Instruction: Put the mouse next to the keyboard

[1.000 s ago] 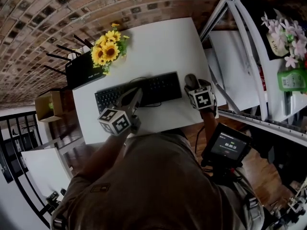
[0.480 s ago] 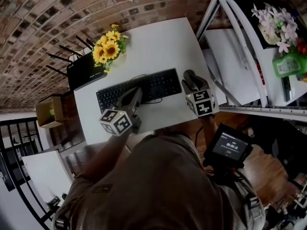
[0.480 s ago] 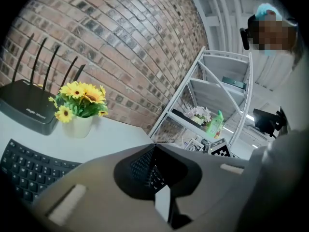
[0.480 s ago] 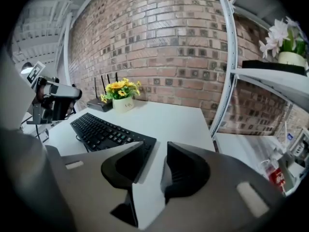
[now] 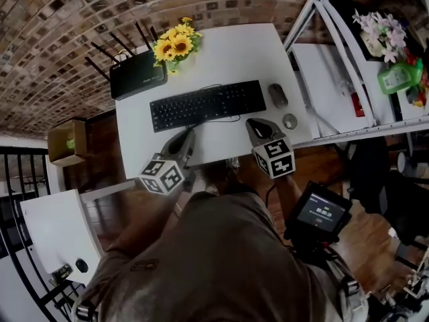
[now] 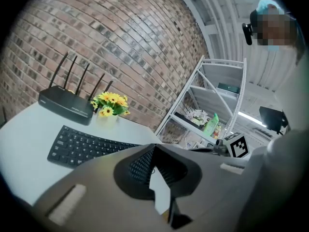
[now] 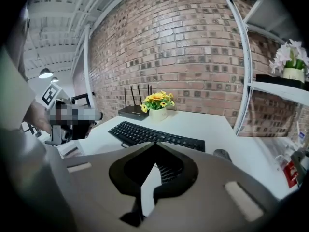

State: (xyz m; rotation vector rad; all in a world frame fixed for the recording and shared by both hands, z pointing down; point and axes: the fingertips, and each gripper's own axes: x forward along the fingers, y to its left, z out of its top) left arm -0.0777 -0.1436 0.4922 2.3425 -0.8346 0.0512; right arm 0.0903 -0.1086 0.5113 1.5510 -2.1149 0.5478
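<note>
A grey mouse (image 5: 277,95) lies on the white table (image 5: 228,52), just right of the black keyboard (image 5: 208,104) and apart from both grippers. My right gripper (image 5: 254,125) hovers over the table's near edge, below the mouse, shut with nothing between its jaws. In the right gripper view the mouse (image 7: 222,154) shows past the closed jaw tips (image 7: 154,144), beside the keyboard (image 7: 154,136). My left gripper (image 5: 188,135) is shut and empty near the front edge, below the keyboard (image 6: 87,146).
A black router (image 5: 137,78) and a pot of sunflowers (image 5: 175,45) stand at the table's back left. A small round object (image 5: 289,121) lies near the right edge below the mouse. A white metal shelf (image 5: 348,59) stands to the right, and a cardboard box (image 5: 67,143) sits on the floor at left.
My right gripper has come off the mouse, drawn back toward the near edge, and shut. The mouse stays beside the keyboard. The left gripper has barely moved.
</note>
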